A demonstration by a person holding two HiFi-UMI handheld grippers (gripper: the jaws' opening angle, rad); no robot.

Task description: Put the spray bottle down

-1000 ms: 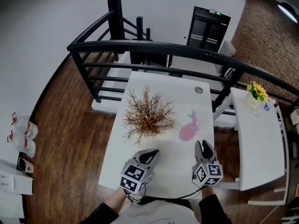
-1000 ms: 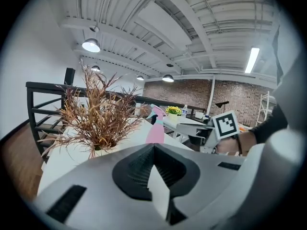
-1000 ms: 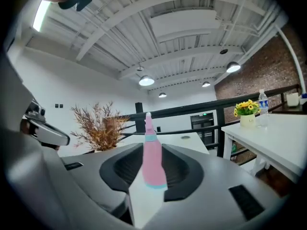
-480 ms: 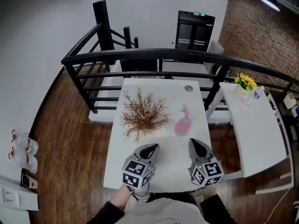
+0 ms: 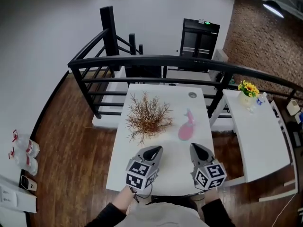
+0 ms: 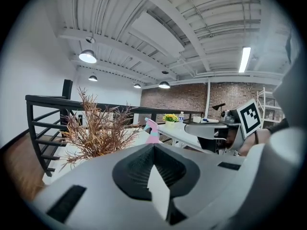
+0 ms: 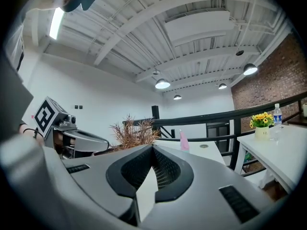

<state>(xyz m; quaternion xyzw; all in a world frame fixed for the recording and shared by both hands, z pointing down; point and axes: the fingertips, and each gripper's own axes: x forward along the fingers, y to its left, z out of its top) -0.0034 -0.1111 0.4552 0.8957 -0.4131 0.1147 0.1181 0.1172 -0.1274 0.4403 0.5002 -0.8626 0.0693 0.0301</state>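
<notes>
The pink spray bottle (image 5: 186,126) stands upright on the white table (image 5: 173,167), right of a dried brown plant (image 5: 147,117), with nothing touching it. My left gripper (image 5: 155,149) and right gripper (image 5: 195,146) hover side by side over the table's near edge, well short of the bottle. Both are shut and empty. In the left gripper view the closed jaw tips (image 6: 154,146) point past the plant (image 6: 98,128) towards the bottle (image 6: 152,131). Over the right gripper (image 7: 152,146) the bottle (image 7: 184,141) shows small and far off.
A black railing (image 5: 156,60) runs behind the table. A second white table (image 5: 258,136) with yellow flowers (image 5: 248,88) stands to the right. A small round disc (image 5: 192,95) lies at the table's far end. Bottles (image 5: 21,152) sit on the wooden floor at the left.
Both grippers have drawn back from the bottle towards the table's near edge and risen a little. The bottle stays where it stood.
</notes>
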